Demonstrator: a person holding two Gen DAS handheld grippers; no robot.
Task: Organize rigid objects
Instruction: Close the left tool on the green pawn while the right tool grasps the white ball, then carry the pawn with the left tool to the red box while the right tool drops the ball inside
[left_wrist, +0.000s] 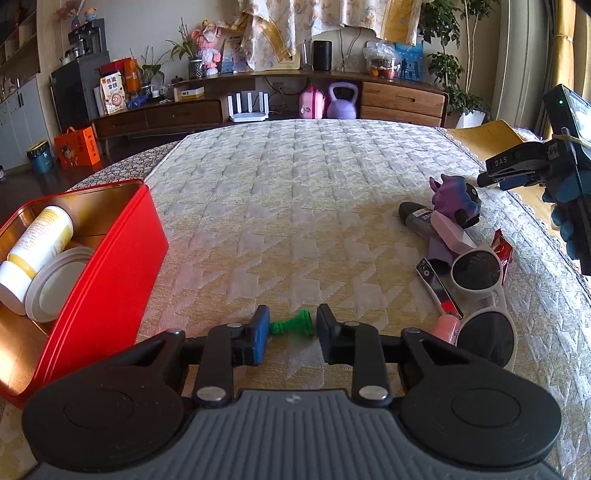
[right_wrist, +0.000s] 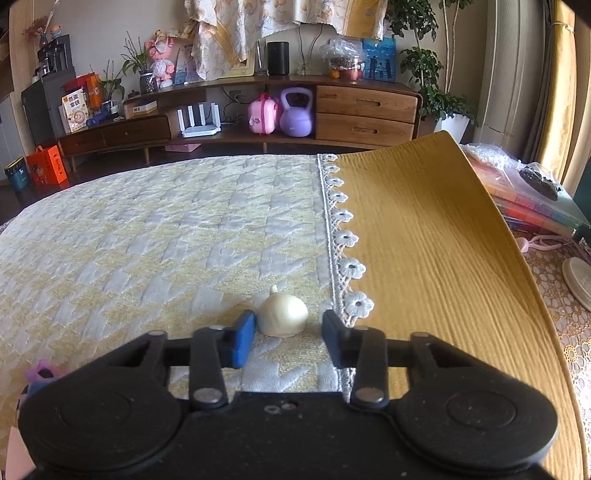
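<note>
My left gripper (left_wrist: 291, 328) is open, with a small green chess-like piece (left_wrist: 293, 325) lying on the quilted cloth between its fingertips. A red tin box (left_wrist: 110, 254) stands open at the left and holds a white-and-yellow bottle (left_wrist: 37, 251) and a round white lid (left_wrist: 55, 288). A pile lies at the right: a purple toy (left_wrist: 456, 197), a dark tube (left_wrist: 417, 218), white sunglasses (left_wrist: 480, 295) and a nail clipper (left_wrist: 437, 291). My right gripper (right_wrist: 289, 330) is open, with a cream garlic-shaped object (right_wrist: 282, 314) between its fingertips. It also shows in the left wrist view (left_wrist: 517, 166).
A mustard cloth with lace trim (right_wrist: 424, 258) covers the right side of the surface. Stacked books and bags (right_wrist: 535, 206) lie beyond it. A wooden sideboard (left_wrist: 295, 99) with a purple kettlebell stands behind the far edge.
</note>
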